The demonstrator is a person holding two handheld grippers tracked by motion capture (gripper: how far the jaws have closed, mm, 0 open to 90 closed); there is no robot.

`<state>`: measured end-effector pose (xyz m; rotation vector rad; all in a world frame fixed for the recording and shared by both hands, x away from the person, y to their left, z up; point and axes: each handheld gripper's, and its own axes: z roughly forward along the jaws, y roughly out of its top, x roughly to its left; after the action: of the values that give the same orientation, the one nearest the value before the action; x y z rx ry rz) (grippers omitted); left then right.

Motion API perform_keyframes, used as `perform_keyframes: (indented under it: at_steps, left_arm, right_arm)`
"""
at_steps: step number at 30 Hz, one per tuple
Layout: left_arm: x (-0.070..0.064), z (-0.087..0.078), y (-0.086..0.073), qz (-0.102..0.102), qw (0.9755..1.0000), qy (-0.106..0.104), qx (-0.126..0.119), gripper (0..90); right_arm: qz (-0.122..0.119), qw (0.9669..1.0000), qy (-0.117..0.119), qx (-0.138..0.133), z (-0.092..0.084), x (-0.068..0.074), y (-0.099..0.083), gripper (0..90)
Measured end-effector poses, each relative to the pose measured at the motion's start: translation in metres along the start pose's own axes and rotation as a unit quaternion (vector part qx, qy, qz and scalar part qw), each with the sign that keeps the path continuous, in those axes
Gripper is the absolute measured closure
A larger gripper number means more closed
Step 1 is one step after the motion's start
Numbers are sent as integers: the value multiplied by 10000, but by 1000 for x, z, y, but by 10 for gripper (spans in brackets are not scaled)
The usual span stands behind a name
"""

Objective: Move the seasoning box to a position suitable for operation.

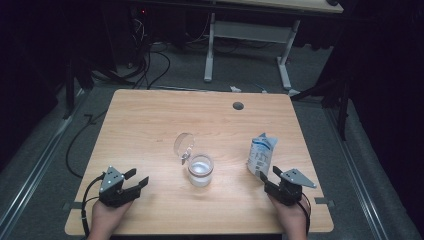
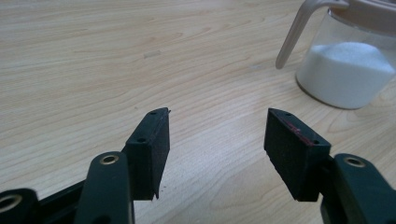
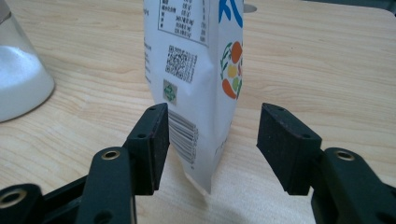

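Observation:
A glass jar (image 1: 200, 170) holding white powder stands at the middle of the wooden table (image 1: 150, 115), its round hinged lid (image 1: 183, 145) swung up and open. A white printed pouch (image 1: 261, 155) stands upright to the right of the jar. My right gripper (image 1: 269, 173) sits just in front of the pouch. In the right gripper view the pouch (image 3: 196, 56) stands between the open jaws of that gripper (image 3: 214, 112), with a clear gap at the right pad. My left gripper (image 1: 137, 177) rests at the near left, open and empty (image 2: 217, 116), with the jar (image 2: 348, 70) ahead to its right.
A round cable hole (image 1: 238, 106) lies near the table's far edge. Beyond the table stand a white desk frame (image 1: 250, 35) and loose cables on the grey floor. Bare wood stretches across the table's left and far parts.

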<state>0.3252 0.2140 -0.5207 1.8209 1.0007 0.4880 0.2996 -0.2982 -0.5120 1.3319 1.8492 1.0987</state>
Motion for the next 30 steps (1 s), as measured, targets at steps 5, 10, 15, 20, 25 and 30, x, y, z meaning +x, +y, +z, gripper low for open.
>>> perform_keyframes:
  at_steps: [5, 10, 15, 20, 25, 30]
  left_arm:
    - [-3, 8, 4, 88, 9999, 118, 53, 415]
    - [-6, 17, 7, 140, 9998, 108, 102, 412]
    - [-9, 25, 10, 118, 9998, 25, 138, 408]
    - [-9, 27, 12, 19, 9999, -20, 108, 401]
    - [-10, 28, 13, 17, 9999, -14, 119, 392]
    - [-9, 27, 12, -4, 9999, 10, 140, 383]
  right_arm:
    - [1, 9999, -149, 21, -7, 4, -4, 444]
    - [46, 9999, -150, 19, -12, 6, -5, 463]
    - [-23, 9999, -129, 61, -18, 14, -8, 483]
    - [-107, 9999, -100, 69, -21, 20, -7, 515]
    - [-267, 9996, -33, 35, -24, 25, -6, 536]
    - [-297, 9995, 138, -25, -24, 30, -4, 556]
